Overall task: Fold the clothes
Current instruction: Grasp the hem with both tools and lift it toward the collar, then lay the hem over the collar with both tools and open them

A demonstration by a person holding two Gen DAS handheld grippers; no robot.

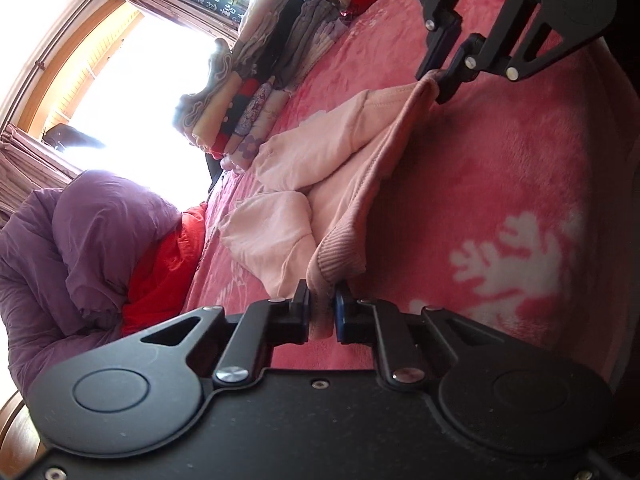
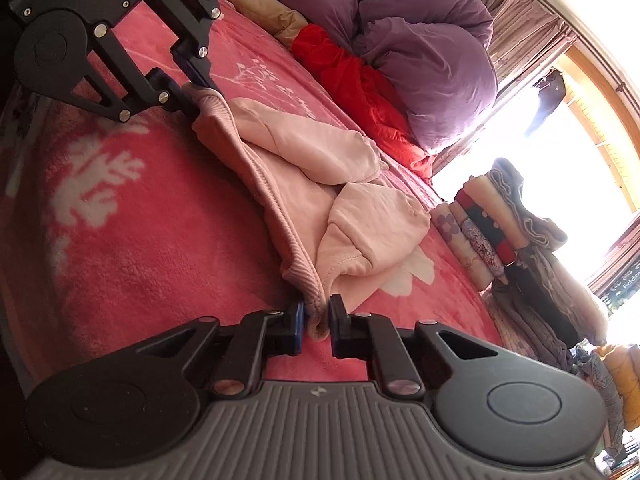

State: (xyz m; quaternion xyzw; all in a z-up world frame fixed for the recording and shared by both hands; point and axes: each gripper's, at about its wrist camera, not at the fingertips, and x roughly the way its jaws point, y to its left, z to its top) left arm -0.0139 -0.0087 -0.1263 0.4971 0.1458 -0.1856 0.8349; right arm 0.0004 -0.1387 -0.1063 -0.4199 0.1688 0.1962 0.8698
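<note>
1 pale pink sweatshirt (image 1: 340, 168) of soft fleece with ribbed hem, lying on the plush pink blanket (image 1: 500, 168), 2 sleeves folded across it, left gripper (image 1: 323, 308) and right gripper (image 2: 318, 316) each clamped on a hem corner, 1 stack of folded clothes (image 2: 500, 236) beyond the sweatshirt, 1 puffy purple duvet (image 2: 420, 48) beside it.

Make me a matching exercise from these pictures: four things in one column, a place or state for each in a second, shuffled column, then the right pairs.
Things:
1. pink sweatshirt
2. purple quilt
3. stack of folded clothes
4. red garment

Places or states:
A. bunched in a heap at the far side of the bed
B. gripped by its ribbed hem at two corners
C. lying partly under the purple heap
D. standing in a neat pile near the bright window

Pairs: 1-B, 2-A, 3-D, 4-C

The left gripper and the right gripper each have their jaws shut on the hem.
</note>
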